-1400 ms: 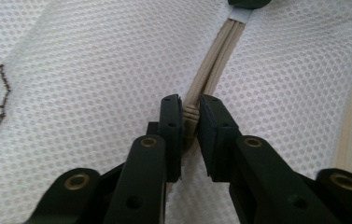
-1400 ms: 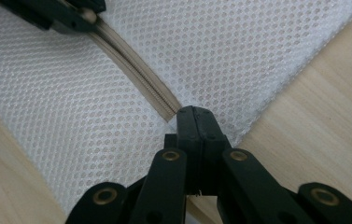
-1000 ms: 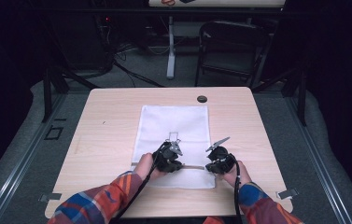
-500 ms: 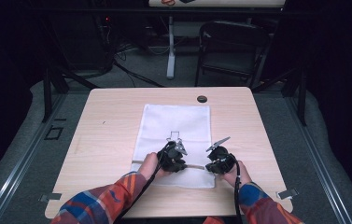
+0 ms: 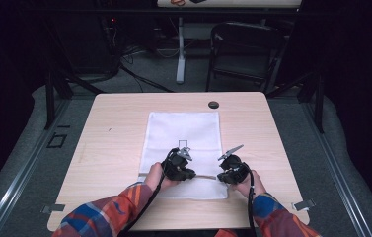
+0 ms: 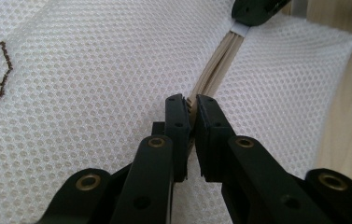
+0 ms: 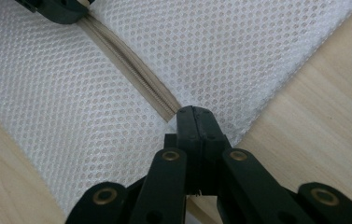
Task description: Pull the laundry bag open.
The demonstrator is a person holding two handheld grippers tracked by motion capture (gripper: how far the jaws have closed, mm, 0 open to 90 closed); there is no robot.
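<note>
Lying flat at the middle of the wooden table was a white mesh bag, its beige zipper running left to right across the near end. The left gripper had its jaws nearly together, pinching what appeared to be the zipper's pull or tape partway along the track. The right gripper had its jaws fully closed on the zipper's right end at the bag's edge. Step judged in hand: working the zipper, one end anchored. The next move would call for a steady pull along the track with the right end held taut. A small brown outline mark sat mid-bag; no lettering could be read. A dark round disc lay near the far edge.
</note>
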